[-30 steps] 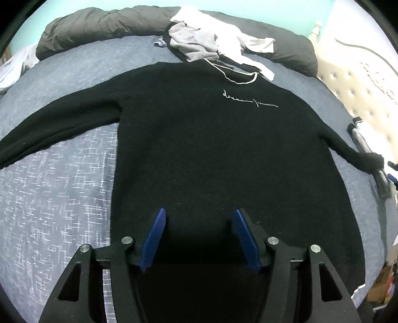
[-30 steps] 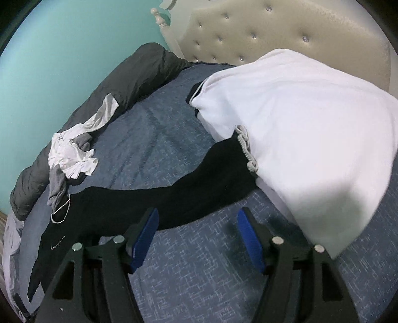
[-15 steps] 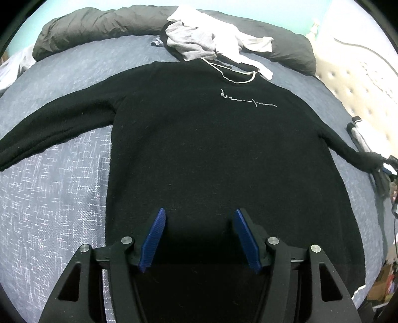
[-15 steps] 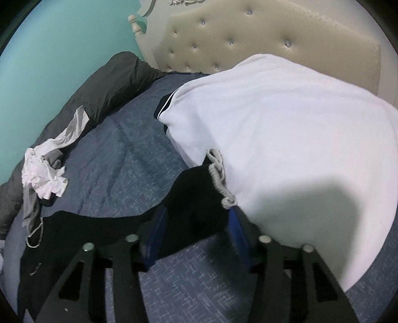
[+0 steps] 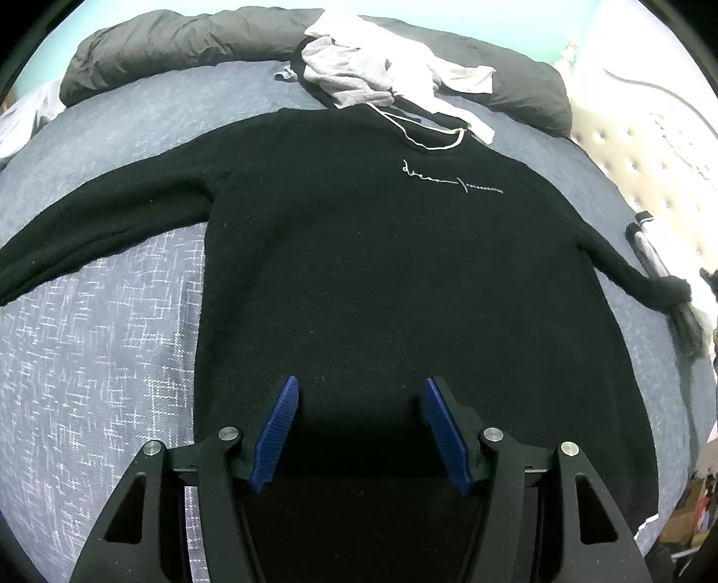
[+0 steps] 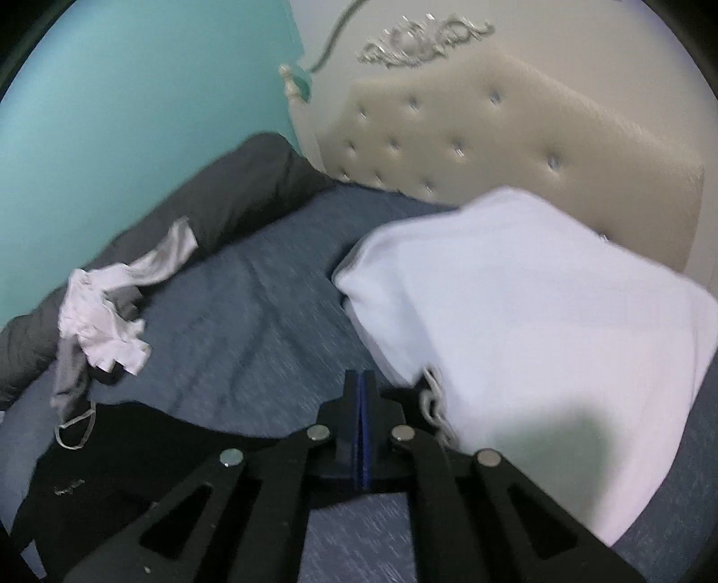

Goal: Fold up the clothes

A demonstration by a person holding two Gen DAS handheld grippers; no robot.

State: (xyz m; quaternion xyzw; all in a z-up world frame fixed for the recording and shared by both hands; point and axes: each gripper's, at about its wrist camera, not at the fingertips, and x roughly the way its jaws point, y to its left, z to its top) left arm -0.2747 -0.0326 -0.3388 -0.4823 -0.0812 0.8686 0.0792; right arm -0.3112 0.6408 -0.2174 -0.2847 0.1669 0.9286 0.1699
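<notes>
A black sweater with a small white chest script lies flat, front up, on the blue bed, both sleeves spread out. My left gripper hovers open over the lower middle of the sweater, with nothing pinched between its blue pads. My right gripper is shut on the end of the sweater's right sleeve, which trails away to the left. In the left wrist view that sleeve end looks bunched and drawn up at the bed's right side.
A white pillow lies just right of the right gripper, in front of the tufted cream headboard. A pile of grey and white clothes sits above the sweater's collar, against a rolled dark grey duvet.
The right gripper's jaws closed on the sleeve end and rose, so the view now tilts up toward the headboard. The left gripper stayed put and open.
</notes>
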